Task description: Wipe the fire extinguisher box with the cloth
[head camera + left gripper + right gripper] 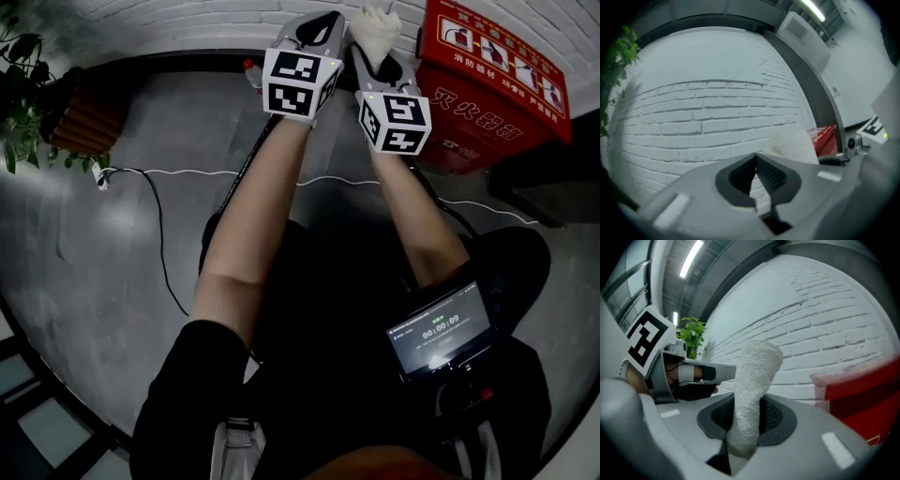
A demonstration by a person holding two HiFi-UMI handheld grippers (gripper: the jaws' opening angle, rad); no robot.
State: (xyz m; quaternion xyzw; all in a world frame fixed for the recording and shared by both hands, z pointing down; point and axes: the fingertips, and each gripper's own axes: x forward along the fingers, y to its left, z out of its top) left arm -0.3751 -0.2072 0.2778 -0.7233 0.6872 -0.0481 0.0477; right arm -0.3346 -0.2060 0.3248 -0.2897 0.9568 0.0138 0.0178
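I judge wiping not yet begun: my right gripper (379, 58) clamps the white cloth (375, 28), my left gripper (315, 36) is closed and empty, and the red fire extinguisher box (487, 89) at two o'clock appears untouched, so next I must swing the cloth onto it.

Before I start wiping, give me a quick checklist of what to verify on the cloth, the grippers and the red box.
1. Cloth gripped: ok. The right gripper is shut on the white cloth, which sticks up past it.
2. Left gripper free: ok. The left gripper has its fingers together, with nothing between them.
3. Box in reach: probably ok. The red fire extinguisher box sits just right of the right gripper.
4. Cloth on the box: not ok. It is apart from the box, in the air before the brick wall.
5. Where the box is dirty: cannot tell.
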